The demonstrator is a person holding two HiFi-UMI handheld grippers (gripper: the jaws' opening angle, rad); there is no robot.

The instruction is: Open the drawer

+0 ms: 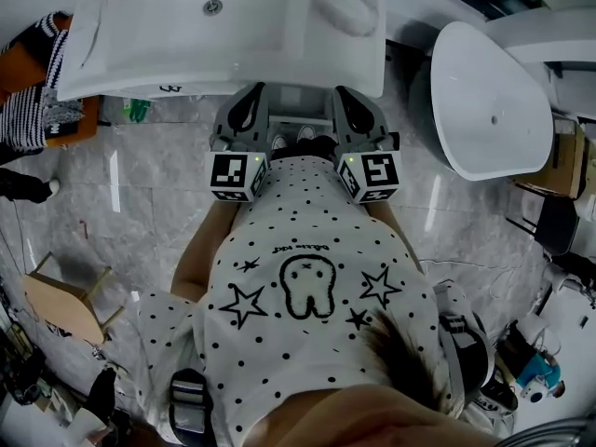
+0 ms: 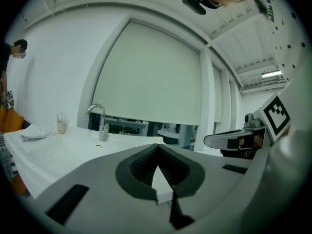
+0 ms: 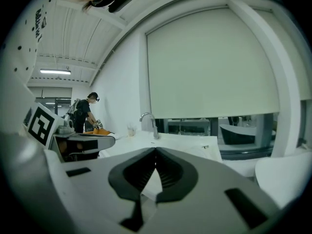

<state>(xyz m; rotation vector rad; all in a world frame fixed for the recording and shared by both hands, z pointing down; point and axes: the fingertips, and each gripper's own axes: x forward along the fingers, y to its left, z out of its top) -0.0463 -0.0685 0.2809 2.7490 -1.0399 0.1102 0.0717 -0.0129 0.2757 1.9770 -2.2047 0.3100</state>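
The white basin table (image 1: 186, 54) lies at 12 o'clock; the drawer probably sits under its front edge, hidden here. Expect a stiff, fairly heavy front that slides straight out, so take its handle or lip. Nearer, the left tongs (image 1: 250, 93) and right tongs (image 1: 343, 93) are pinched closed, empty.

White desk (image 1: 326, 59) with sunken basin (image 1: 177, 26); drain (image 1: 213, 6) in basin floor. Chrome faucet (image 2: 100, 122) upright on desk, beside basin. Small cup (image 2: 61, 124) and folded white cloth (image 2: 33, 132) near each other at desk's end. Grey marble floor (image 1: 140, 184) below; white bathtub (image 1: 489, 101) and wooden stool (image 1: 60, 305) on it, well apart.
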